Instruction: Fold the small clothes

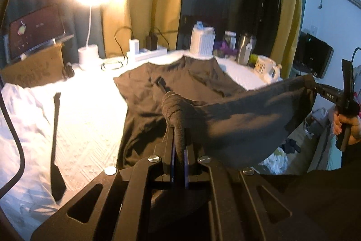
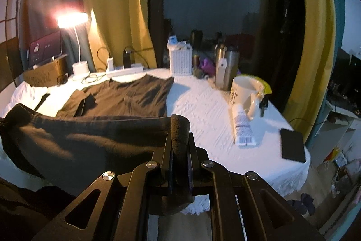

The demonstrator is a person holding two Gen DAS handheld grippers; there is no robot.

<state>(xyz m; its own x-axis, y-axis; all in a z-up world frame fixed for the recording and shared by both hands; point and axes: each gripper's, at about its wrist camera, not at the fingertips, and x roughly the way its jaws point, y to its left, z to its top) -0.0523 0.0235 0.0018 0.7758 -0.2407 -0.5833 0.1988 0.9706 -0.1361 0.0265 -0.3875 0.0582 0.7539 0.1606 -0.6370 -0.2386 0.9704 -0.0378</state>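
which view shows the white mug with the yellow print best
The right wrist view: the white ceramic mug with yellow print sits close and large, with its rim, handle and print clear. The left wrist view shows it small and distant at the table's far edge.

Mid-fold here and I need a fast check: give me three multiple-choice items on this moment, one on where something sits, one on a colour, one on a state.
1. Where is the white mug?
A. On the white-covered table, right of the shirt
B. On the floor
C. On top of the shirt

2. What colour is the shirt spread on the table?
A. White
B. Dark, brown-black
C. Bright red

3. What state is the shirt's near hem in?
A. Lying flat, untouched
B. Lifted off the table, stretched between both grippers
C. Already folded over the collar

Answers:
1 A, the right wrist view shows the mug standing on the white cover beside a white tube.
2 B, both views show it dark against the white cover.
3 B, the left gripper and right gripper each pinch a corner, the cloth hanging between them.
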